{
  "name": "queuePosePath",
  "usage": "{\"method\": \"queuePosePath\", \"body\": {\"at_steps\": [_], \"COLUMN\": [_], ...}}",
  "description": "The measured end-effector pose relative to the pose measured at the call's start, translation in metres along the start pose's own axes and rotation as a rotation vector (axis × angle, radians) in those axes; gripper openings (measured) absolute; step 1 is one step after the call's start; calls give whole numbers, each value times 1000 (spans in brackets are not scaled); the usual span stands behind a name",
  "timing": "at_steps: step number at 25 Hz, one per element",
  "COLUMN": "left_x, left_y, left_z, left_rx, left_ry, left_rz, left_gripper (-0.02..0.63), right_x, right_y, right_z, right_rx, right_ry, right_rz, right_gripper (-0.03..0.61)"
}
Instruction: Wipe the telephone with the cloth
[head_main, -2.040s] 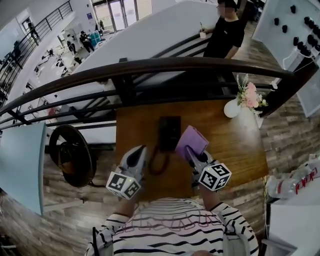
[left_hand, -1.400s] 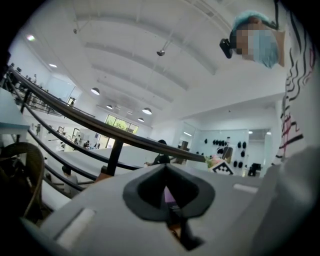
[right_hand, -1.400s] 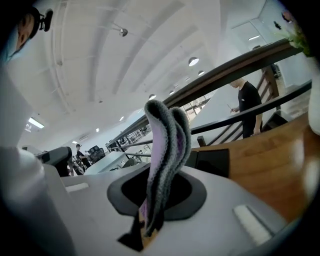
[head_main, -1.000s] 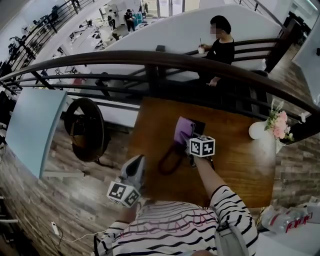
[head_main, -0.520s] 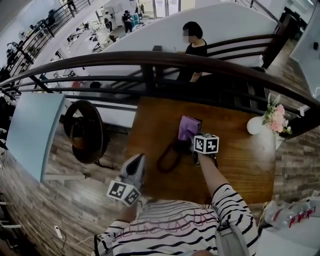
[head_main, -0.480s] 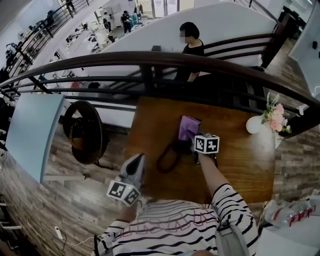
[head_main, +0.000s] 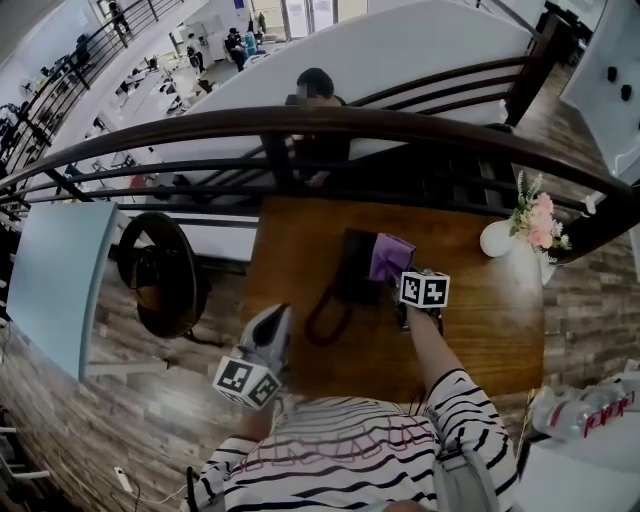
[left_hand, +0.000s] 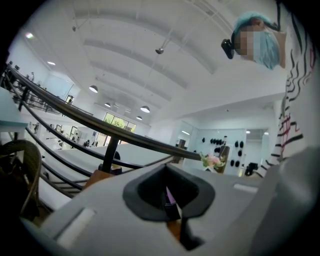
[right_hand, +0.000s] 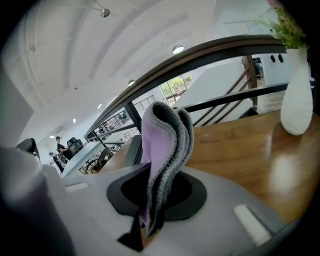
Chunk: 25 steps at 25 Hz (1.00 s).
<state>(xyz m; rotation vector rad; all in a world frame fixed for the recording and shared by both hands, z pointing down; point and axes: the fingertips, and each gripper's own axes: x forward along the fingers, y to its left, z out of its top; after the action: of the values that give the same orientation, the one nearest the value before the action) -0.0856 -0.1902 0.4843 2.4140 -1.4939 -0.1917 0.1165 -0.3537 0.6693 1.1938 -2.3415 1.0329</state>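
Black-and-white striped sleeves fill the bottom of the head view, where a person holds a gripper in each hand over a brown wooden table (head_main: 480, 320). Nearest, the left gripper (head_main: 278, 312) hangs at the table's near left edge, apart from everything on it. Its jaws are pressed together with nothing between them.

Farther in, the right gripper (head_main: 400, 278) reaches over the middle of the table, its marker cube facing up. Its jaws pinch a folded purple cloth (head_main: 390, 257) with a grey edge, which stands up from them. The cloth overlaps the right side of a black telephone (head_main: 352, 270) that lies flat on the table. From this height it is not clear whether the cloth presses on it. The telephone's cord (head_main: 322, 318) loops toward the near edge.

At the table's far right corner stands a white vase (head_main: 495, 238) with pink flowers (head_main: 535, 218). A round wicker chair (head_main: 160, 275) sits on the floor to the left. Behind the table runs a dark curved railing (head_main: 200, 130), and beyond it a person (head_main: 315, 90) in dark clothes.
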Motion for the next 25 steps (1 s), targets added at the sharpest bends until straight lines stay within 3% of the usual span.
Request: {"method": "queuePosePath", "body": {"at_steps": [7,13,19,25], "left_x": [-6,-19,-39,-59], "left_y": [-1,7,18,27], "left_z": [5,8,13,15], "left_rx": [7,3,4,0], "left_ry": [3,-8,-18,-23], "left_rz": [-27,-18,21,64], "left_gripper": [0,0,0,0], "right_x": [-15,-13,20,49], "right_y": [0,62,116,118], "right_z": [-2,0,-19,-40], "right_rx": [12,-57,-95,-87], "right_ry": [-40,-109,-51,25], "right_rz": [-42,54,152,123], "right_gripper": [49,48,48,48]}}
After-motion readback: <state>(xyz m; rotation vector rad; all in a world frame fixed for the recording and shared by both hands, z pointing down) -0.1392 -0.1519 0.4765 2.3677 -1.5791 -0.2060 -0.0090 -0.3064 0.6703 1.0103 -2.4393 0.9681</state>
